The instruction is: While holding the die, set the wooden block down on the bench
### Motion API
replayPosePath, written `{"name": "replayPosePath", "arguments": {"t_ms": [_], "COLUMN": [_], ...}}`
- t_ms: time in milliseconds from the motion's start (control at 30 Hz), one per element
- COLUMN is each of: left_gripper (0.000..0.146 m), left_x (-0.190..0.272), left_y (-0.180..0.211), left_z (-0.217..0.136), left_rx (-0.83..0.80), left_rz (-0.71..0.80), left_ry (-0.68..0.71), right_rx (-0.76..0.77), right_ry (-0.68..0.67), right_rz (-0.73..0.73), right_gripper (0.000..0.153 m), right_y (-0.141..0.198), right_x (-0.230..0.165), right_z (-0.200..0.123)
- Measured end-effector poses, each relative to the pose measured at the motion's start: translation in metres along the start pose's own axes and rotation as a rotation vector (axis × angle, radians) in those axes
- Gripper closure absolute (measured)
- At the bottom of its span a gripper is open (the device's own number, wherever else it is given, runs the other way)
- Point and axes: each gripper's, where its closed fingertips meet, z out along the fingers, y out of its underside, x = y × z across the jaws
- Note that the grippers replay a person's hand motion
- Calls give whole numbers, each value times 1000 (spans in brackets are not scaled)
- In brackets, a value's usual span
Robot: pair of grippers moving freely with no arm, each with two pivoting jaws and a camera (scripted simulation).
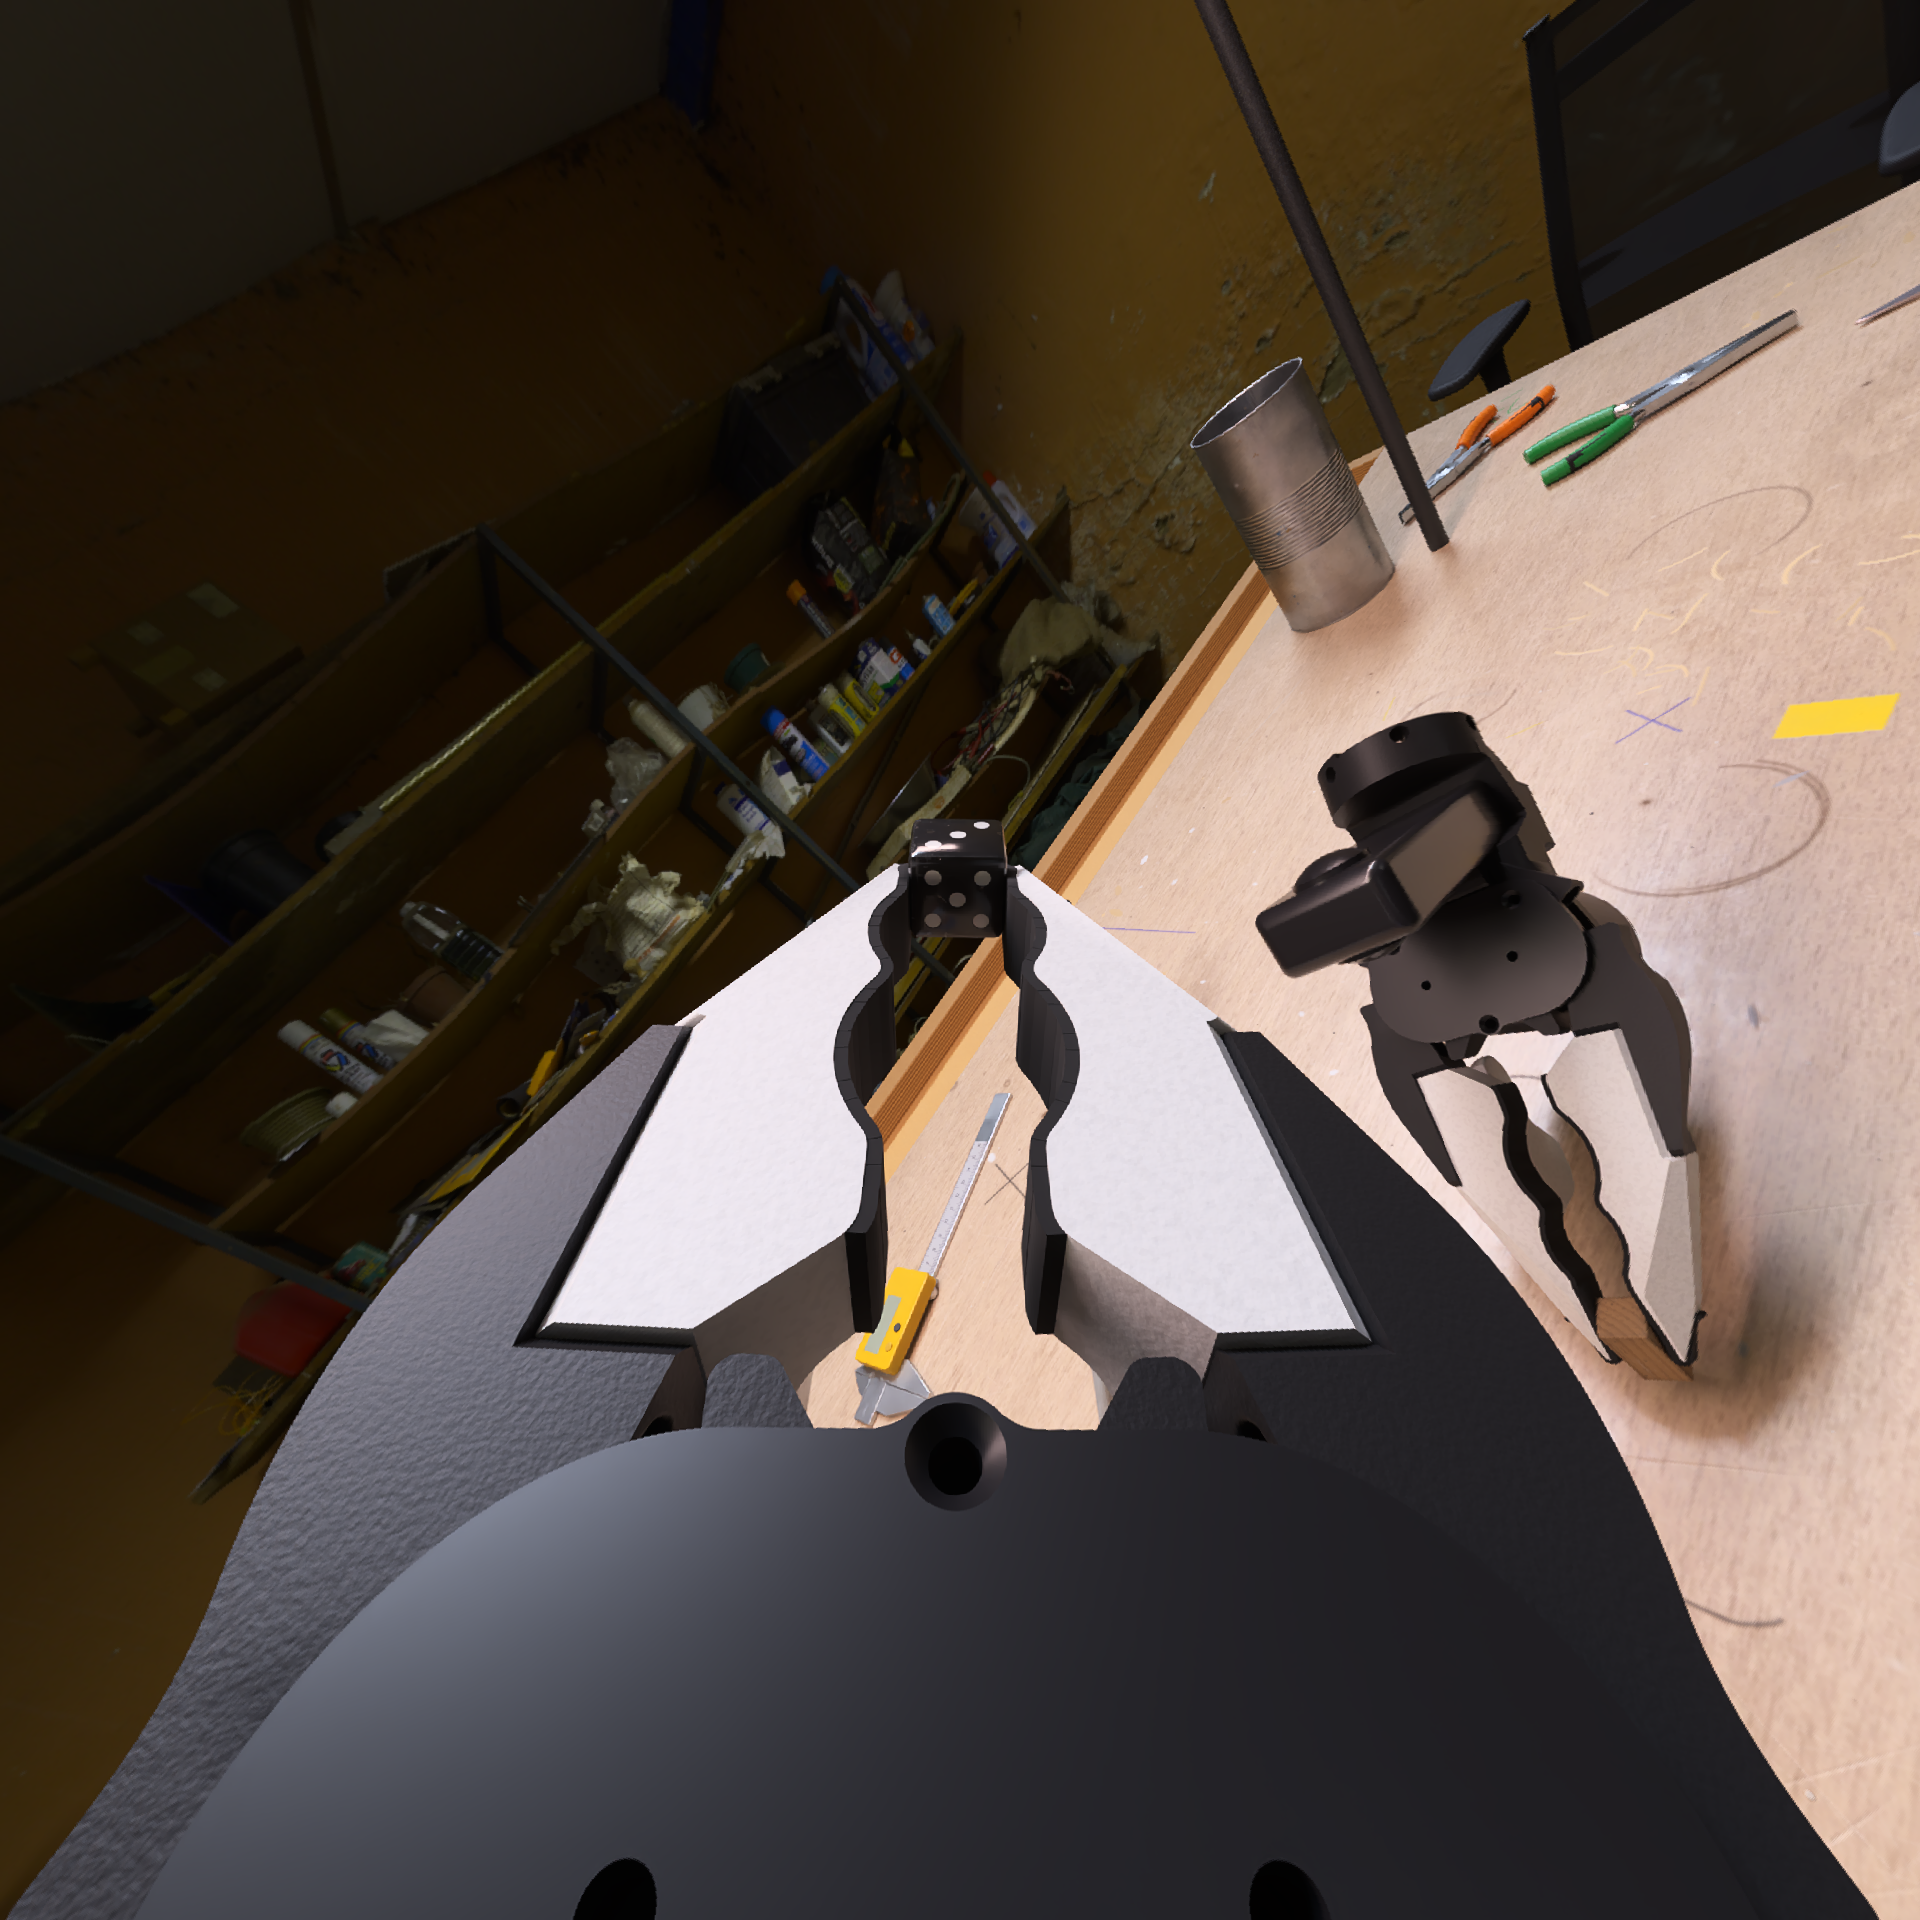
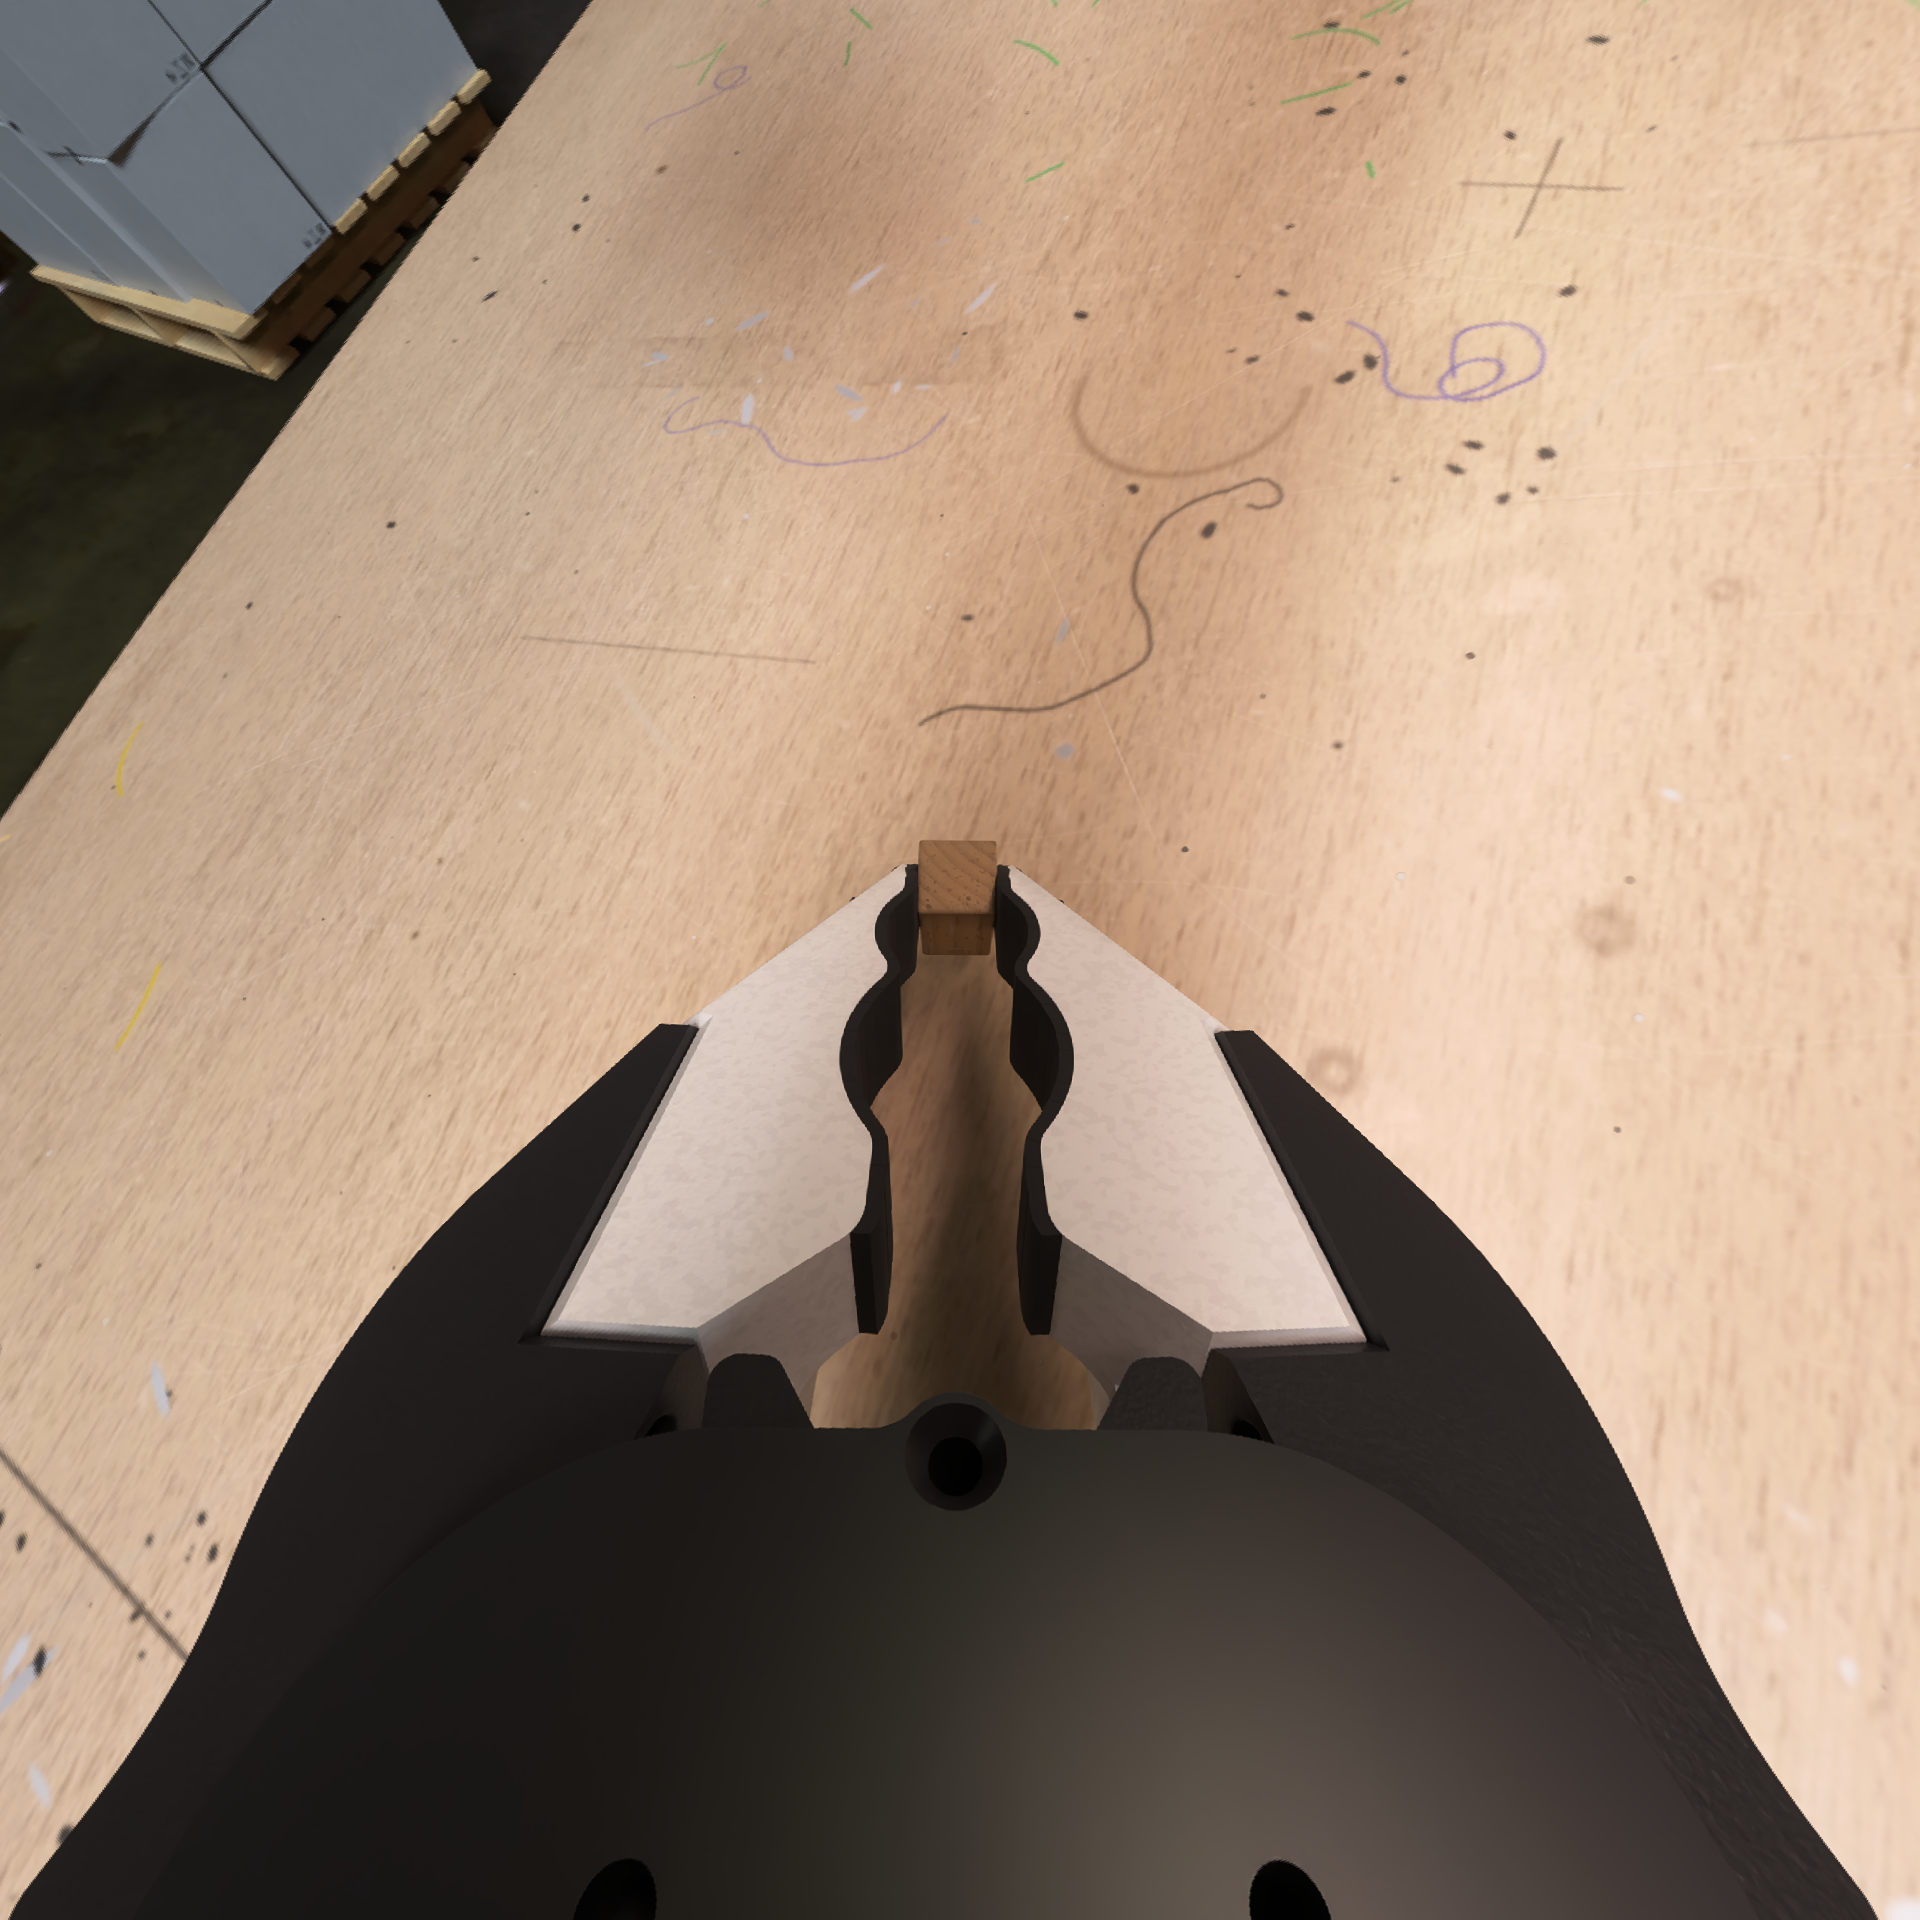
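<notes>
Between our right claw's (image 2: 957, 896) tips, we are gripping the wooden block (image 2: 956, 891), seemingly touching or just above the worktop (image 2: 1455, 935). Left of it, we are pinching the die (image 1: 956, 878) in our left claw (image 1: 956, 894), raised near the worktop's edge. Releasing the block is what remains; calipers (image 1: 902, 1320) are lying nearby.

A small black die (image 1: 956, 878) with white pips sits pinched at my left fingertips, raised in the air just past the bench's (image 1: 1558, 1039) long wall-side edge. My right tips grip a pale wooden block (image 2: 957, 896), its lower end touching the bench surface, well in from that edge.
</notes>
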Motion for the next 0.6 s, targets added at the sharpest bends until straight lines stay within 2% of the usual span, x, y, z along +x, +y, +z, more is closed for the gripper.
{"name": "replayPosePath", "arguments": {"t_ms": [333, 600], "left_gripper": [130, 130], "left_x": [2, 4], "left_y": [2, 4], "left_z": [2, 4], "left_rx": [-5, -17], "left_rz": [-7, -4], "left_ry": [12, 19], "right_rx": [-76, -96], "right_ry": [-16, 11], "right_rz": [20, -33], "right_gripper": [139, 135], "right_y": [13, 11], "right_x": [0, 0], "right_z": [7, 13]}}
